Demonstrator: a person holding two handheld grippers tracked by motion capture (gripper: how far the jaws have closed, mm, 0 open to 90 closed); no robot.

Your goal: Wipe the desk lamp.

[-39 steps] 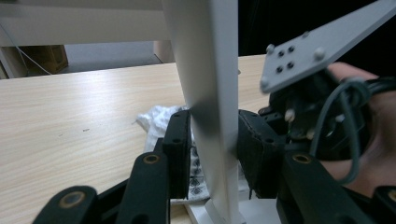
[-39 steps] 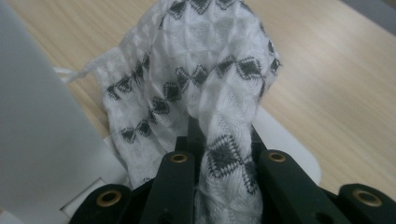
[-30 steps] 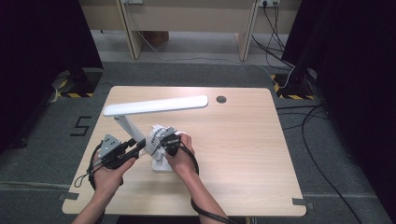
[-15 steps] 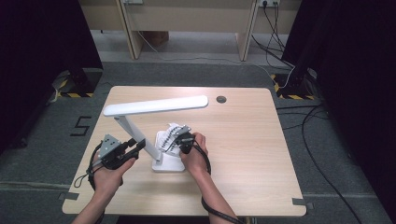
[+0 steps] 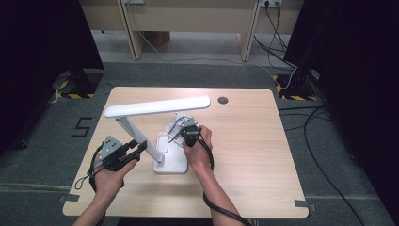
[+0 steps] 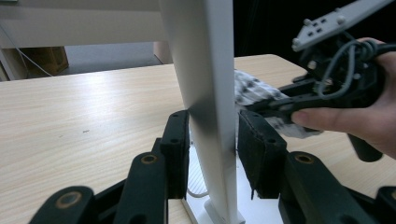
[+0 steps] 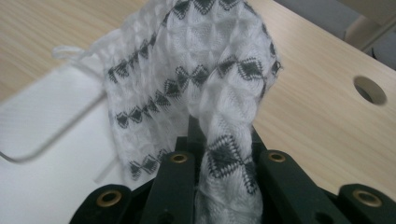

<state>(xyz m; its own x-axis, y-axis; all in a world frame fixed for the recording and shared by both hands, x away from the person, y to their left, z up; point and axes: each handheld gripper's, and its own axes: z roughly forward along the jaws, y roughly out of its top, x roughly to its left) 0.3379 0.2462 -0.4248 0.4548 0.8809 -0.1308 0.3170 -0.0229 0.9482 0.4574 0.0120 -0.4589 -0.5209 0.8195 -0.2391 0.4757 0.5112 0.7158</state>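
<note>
White patterned cloth is pinched in the right gripper, bunched over the lamp base at the jaw tips, apparently brushing it, while the left gripper clamps the white lamp arm standing between its pads.

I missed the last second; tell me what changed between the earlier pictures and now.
The right gripper, shut on the patterned cloth, moved right across the lamp base and away from the left gripper, lifting a little. The left gripper stayed clamped on the lamp's arm, and the lamp did not move on the table.
</note>
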